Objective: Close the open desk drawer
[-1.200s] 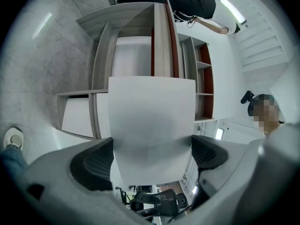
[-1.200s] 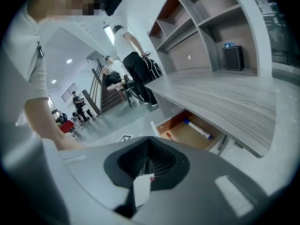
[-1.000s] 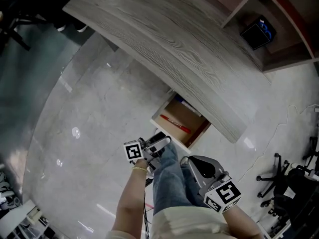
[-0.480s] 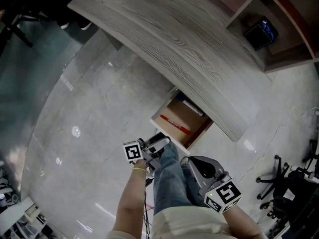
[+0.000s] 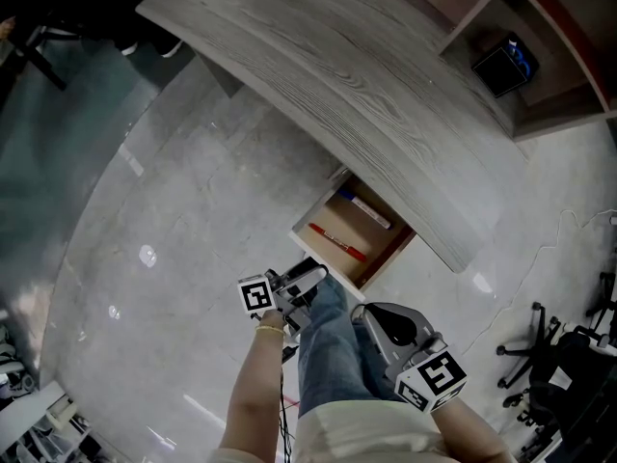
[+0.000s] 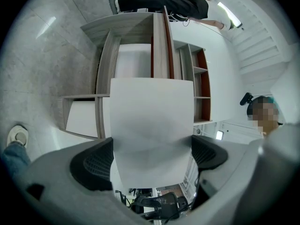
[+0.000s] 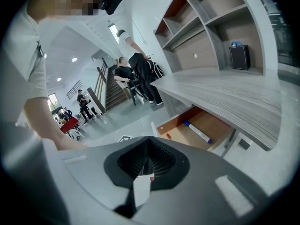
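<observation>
The desk drawer (image 5: 352, 231) stands pulled out from under the grey wood desktop (image 5: 337, 75). A red pen (image 5: 337, 240) and a blue-capped white marker (image 5: 371, 212) lie in it. My left gripper (image 5: 307, 280) hovers just short of the drawer front, jaws wide and closed on a white flat block (image 6: 152, 125) that hides the drawer in the left gripper view. My right gripper (image 5: 384, 321) hangs lower right of the drawer, pads together, nothing held. The right gripper view shows the drawer (image 7: 199, 125) and marker (image 7: 198, 131) ahead of that gripper (image 7: 147, 168).
A jeans-clad leg (image 5: 328, 355) stands between the grippers. Office chairs (image 5: 564, 355) crowd the lower right floor, with a thin cable (image 5: 540, 249) beside them. A black box (image 5: 501, 61) sits on the shelf behind the desk. People (image 7: 138, 71) stand far off by the stairs.
</observation>
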The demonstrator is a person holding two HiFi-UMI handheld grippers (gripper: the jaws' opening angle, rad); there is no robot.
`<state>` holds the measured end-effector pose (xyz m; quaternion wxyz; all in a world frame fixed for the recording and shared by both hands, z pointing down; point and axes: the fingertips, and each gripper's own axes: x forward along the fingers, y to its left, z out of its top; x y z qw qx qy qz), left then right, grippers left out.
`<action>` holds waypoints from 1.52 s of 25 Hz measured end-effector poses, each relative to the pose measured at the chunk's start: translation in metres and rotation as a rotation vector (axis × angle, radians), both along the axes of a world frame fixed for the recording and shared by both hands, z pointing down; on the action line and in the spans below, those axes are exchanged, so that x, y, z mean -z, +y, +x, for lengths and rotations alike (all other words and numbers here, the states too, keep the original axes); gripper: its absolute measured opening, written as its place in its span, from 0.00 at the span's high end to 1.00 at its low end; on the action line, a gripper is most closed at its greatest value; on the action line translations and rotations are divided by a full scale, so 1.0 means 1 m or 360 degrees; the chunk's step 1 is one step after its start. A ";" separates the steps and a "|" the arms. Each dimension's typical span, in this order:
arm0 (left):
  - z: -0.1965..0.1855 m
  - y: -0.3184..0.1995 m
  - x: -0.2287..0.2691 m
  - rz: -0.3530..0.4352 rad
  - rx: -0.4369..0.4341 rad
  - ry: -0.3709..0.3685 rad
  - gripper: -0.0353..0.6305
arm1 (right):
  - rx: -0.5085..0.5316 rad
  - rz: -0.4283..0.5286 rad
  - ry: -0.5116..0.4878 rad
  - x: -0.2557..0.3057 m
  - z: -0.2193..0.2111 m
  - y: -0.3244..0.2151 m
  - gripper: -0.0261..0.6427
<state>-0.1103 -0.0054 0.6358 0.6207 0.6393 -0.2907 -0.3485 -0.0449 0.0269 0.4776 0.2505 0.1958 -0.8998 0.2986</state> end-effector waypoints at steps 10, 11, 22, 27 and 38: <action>0.001 0.008 0.001 -0.0010 0.0031 0.0015 0.17 | 0.0020 -0.0002 0.0007 -0.002 0.002 0.004 0.95; 0.001 0.009 0.000 -0.0010 0.0039 0.0015 0.17 | 0.0022 -0.0003 0.0008 -0.003 0.002 0.003 0.95; 0.000 0.011 -0.007 -0.0040 0.0075 0.0006 0.17 | 0.0059 -0.0012 0.0007 -0.005 0.003 0.004 0.95; -0.012 0.020 -0.005 -0.0104 0.0201 0.0026 0.46 | 0.0074 -0.0020 0.0001 -0.006 0.004 0.006 0.95; -0.012 0.023 -0.003 -0.0120 0.0253 0.0016 0.53 | 0.0105 -0.0011 -0.0025 -0.005 0.002 0.006 0.95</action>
